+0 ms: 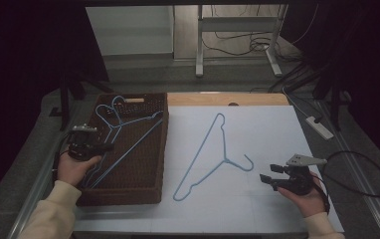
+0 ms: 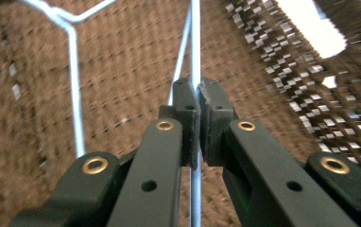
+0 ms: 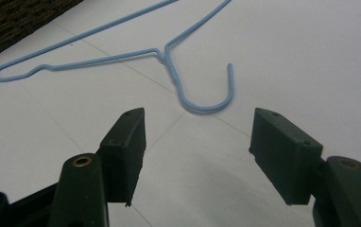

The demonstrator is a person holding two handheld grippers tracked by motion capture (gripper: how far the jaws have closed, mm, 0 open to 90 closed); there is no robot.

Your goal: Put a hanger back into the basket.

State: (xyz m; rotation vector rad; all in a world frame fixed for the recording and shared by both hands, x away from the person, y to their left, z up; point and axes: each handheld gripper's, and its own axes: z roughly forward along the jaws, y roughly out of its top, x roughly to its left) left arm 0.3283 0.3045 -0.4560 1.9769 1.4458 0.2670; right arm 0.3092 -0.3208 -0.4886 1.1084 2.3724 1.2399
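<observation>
The left gripper [image 2: 198, 101] is clenched on a thin blue wire hanger [image 1: 123, 144] inside a brown woven basket [image 1: 160, 164]. In the left gripper view the wire runs straight up between the two black pads, pinched tight, with the coarse weave of the basket wall behind it. From the high view this hanger's long bar slants from the basket's near left corner up toward its far right side, and the gripper holds it near the left rim. At least one more blue hanger lies under it — their hooks curl at the basket's far left.

A second blue wire hanger [image 1: 213, 154] lies flat on the smooth white counter [image 1: 267, 129], well apart from the basket. Its long axis runs from near left to far right, and its hook [image 3: 207, 97] curls toward the right gripper [image 3: 197, 156].

The right gripper is released, jaws spread wide, just above the counter — the hook sits just ahead of the gap between them, not touching.
</observation>
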